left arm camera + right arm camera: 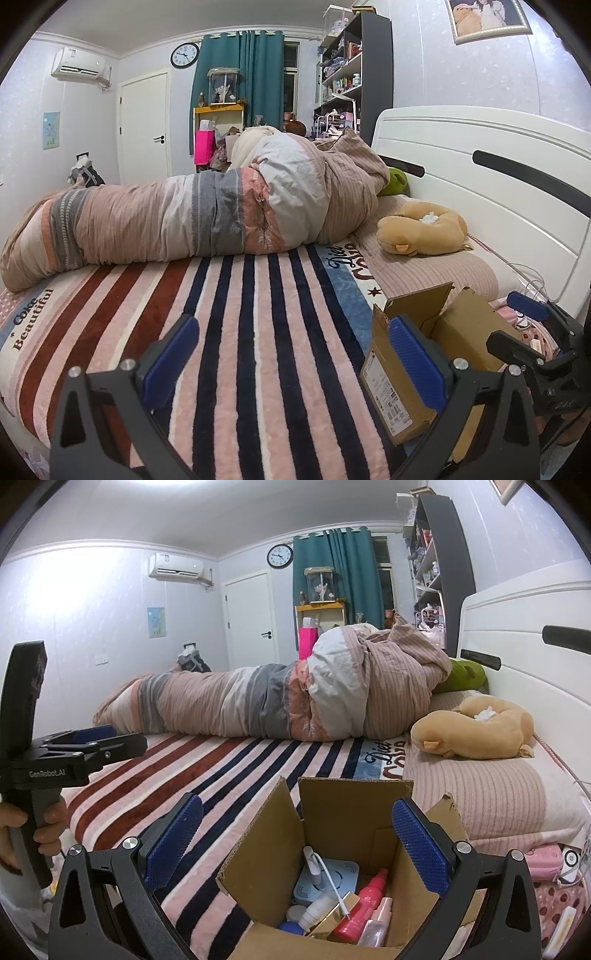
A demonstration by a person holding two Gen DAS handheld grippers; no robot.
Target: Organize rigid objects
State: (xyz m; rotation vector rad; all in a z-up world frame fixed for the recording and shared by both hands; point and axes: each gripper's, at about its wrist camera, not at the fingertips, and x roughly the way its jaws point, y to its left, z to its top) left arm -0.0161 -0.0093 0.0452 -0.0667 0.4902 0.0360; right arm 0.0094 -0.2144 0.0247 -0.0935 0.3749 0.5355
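An open cardboard box [343, 819] stands on the striped blanket at the bed's near edge. Inside lie a white-blue square device [332, 880] with a white cable, a red spray bottle [364, 904], a pink bottle [378, 923], a white tube [314, 910] and a blue lid [291, 928]. My right gripper [297, 842] is open and empty, straddling the box's opening from above. My left gripper [295, 358] is open and empty over the blanket, left of the box [402, 380]. The left gripper also shows in the right wrist view [96, 738], and the right gripper in the left wrist view [517, 321].
A rolled quilt [207, 218] lies across the bed. A tan plush toy [424, 230] rests on the pillow by the white headboard [480, 177]. Pink items and a white cable [554, 860] lie right of the box. Shelves [347, 74] and a door [144, 125] stand beyond.
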